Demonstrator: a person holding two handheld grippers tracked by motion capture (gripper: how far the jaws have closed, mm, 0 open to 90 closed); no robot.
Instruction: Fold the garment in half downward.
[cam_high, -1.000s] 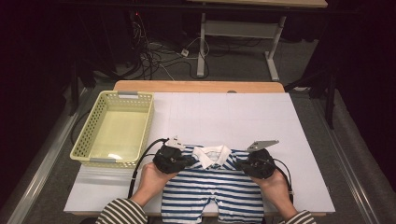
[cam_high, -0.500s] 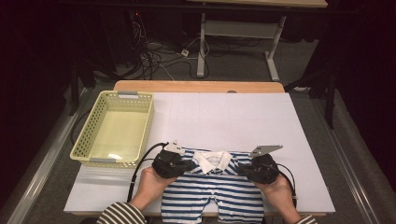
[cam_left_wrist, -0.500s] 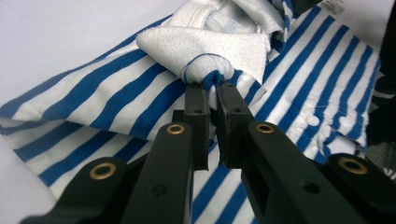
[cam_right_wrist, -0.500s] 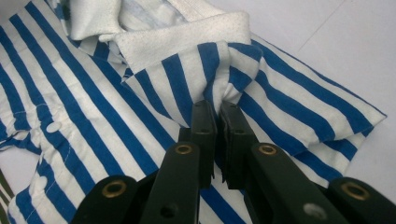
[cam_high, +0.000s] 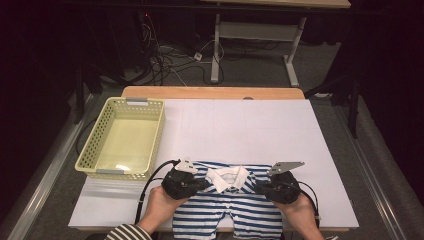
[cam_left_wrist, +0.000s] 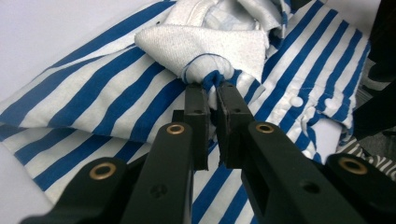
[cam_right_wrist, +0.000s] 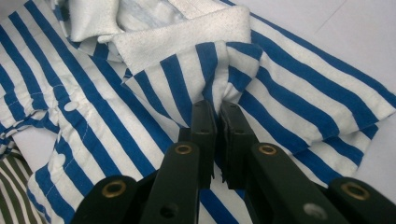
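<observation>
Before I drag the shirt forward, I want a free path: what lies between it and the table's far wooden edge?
Bare white table cover in the high view; the yellow basket sits left of the striped shirt.

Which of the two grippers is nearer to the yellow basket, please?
The left. The left gripper grips the striped shirt just below the yellow basket's near corner; the right gripper grips it beyond the collar, farther off.

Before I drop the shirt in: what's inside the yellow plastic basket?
The pale yellow plastic mesh basket has nothing visible inside: its bare floor shows in the high view. The near wall covers a thin strip of floor just behind it. The blue-and-white striped shirt lies outside it, on the white table cover.
</observation>
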